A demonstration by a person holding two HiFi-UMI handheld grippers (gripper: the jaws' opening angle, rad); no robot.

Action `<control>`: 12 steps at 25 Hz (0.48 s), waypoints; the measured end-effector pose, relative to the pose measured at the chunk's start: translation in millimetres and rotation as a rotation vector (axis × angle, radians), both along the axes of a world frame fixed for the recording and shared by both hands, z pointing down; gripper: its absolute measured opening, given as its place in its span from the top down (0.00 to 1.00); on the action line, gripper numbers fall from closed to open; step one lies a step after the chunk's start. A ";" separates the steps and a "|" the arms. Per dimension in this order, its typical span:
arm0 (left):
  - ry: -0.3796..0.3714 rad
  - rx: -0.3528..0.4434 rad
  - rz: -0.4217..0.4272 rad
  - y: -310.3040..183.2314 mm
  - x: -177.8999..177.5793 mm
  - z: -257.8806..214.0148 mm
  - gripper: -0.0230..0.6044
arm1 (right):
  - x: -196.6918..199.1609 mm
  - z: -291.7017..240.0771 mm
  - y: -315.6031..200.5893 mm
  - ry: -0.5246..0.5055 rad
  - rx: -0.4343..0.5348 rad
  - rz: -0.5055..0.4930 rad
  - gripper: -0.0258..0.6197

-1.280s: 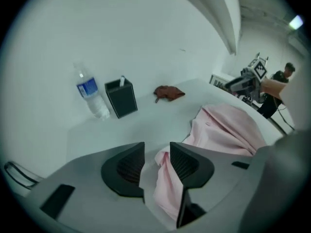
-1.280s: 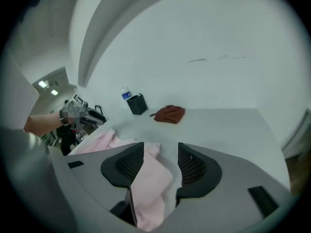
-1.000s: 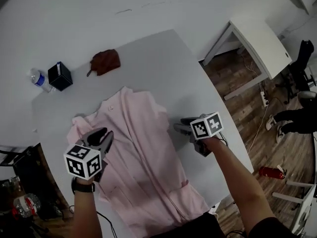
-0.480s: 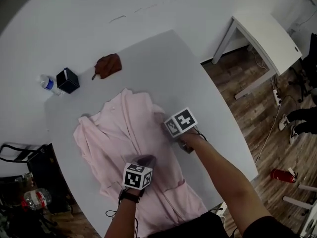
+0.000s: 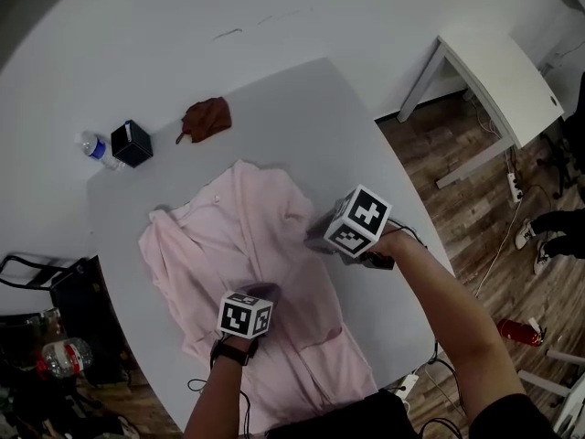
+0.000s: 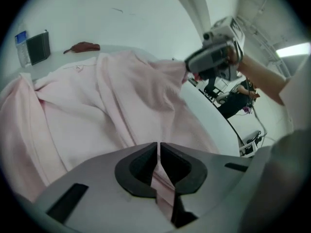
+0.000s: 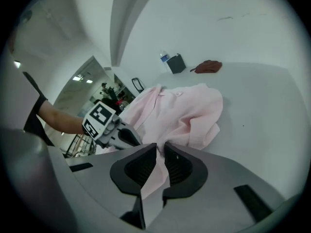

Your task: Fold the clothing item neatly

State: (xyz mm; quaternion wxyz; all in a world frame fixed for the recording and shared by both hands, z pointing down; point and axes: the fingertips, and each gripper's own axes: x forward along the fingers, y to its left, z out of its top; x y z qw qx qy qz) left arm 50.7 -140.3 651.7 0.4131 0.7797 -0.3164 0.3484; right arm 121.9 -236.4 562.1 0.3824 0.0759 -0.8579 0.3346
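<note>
Pink and thin, the pink shirt (image 5: 247, 254) lies front-up across the middle of the grey table (image 5: 366, 135), collar toward the far side and hem running over the near edge toward the person. The right gripper (image 7: 160, 154) has just been closing and now pinches the shirt's right-hand edge, a strip of cloth showing between its pads and the fabric rising off the table toward it. The left gripper (image 6: 158, 149) has also just been closing, and its jaws stand almost together on a slim ridge of cloth near the middle of the body. The likely trouble is in those two bites: each looks shallow, so the edge could slide out of the right grip as it is carried across, or the left could be holding only the top layer, which would let the underside drag and leave a crooked, bunched crease. The overhanging hem may also pull the whole garment toward the near edge. Well apart on the far left sit a brown cloth (image 5: 206, 119), a dark box (image 5: 132, 143) and a water bottle (image 5: 94, 148), out of the way. Only the head view shows the full outline and the overhang; only the gripper views show cloth actually between the jaws, and the left gripper view alone shows the fabric tented up to the other claw.
</note>
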 end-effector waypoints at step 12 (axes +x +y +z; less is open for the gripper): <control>0.141 0.224 -0.290 -103.2 -48.8 -73.1 0.89 | -42.7 -13.7 25.2 -0.400 0.178 0.126 0.74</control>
